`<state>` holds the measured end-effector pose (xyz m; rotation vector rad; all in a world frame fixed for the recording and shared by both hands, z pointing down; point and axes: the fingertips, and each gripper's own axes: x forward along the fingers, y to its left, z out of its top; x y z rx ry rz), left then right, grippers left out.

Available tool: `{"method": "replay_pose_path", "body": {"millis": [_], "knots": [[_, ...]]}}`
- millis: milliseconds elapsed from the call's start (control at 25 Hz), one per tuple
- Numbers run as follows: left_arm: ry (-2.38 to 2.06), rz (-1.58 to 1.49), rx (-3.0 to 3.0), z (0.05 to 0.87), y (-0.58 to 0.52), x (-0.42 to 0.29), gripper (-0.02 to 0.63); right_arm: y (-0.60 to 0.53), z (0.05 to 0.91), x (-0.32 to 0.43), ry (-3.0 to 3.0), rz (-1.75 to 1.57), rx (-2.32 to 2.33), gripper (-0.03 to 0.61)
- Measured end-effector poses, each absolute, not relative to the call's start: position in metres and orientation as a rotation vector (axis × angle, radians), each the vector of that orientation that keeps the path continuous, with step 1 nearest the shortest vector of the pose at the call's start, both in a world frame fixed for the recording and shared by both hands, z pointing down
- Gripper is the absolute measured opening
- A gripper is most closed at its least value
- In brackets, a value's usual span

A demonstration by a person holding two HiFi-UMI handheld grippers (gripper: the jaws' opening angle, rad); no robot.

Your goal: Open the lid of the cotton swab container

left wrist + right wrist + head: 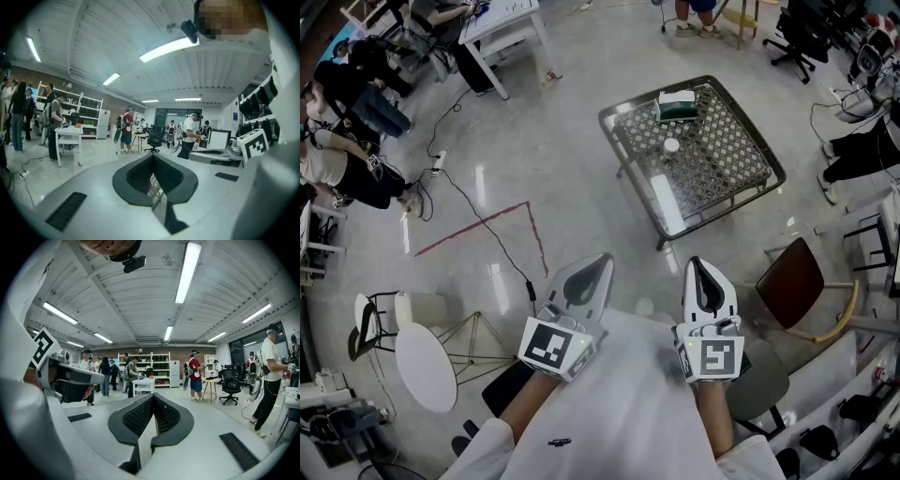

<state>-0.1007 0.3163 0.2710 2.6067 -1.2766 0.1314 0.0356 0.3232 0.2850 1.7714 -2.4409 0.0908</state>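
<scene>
Glass-topped surface (623, 155) with metal lattice is filling the upper middle of the head view. Left tongs (598, 267) and right tongs (701, 274) are hovering well short of the surface's near edge, each pair pressed together on nothing. Green-and-white box (677, 105) is sitting at the surface's far edge. Small white round thing (671, 145), probably the cotton swab container, is resting toward the surface's middle; its lid is too small to read.

Risk: a light container is likely to be skidding or tipping on glass if one pair is prying while the other isn't bracing, spilling the swabs.
</scene>
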Motion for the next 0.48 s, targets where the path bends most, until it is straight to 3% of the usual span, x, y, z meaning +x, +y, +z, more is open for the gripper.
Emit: {"method": "replay_pose_path", "body": {"millis": [480], "knots": [[-1.226, 0.166, 2.645, 0.275, 0.31, -0.063, -0.009, 0.329, 0.291, 0.088, -2.404, 0.12, 1.918, -0.003]]}}
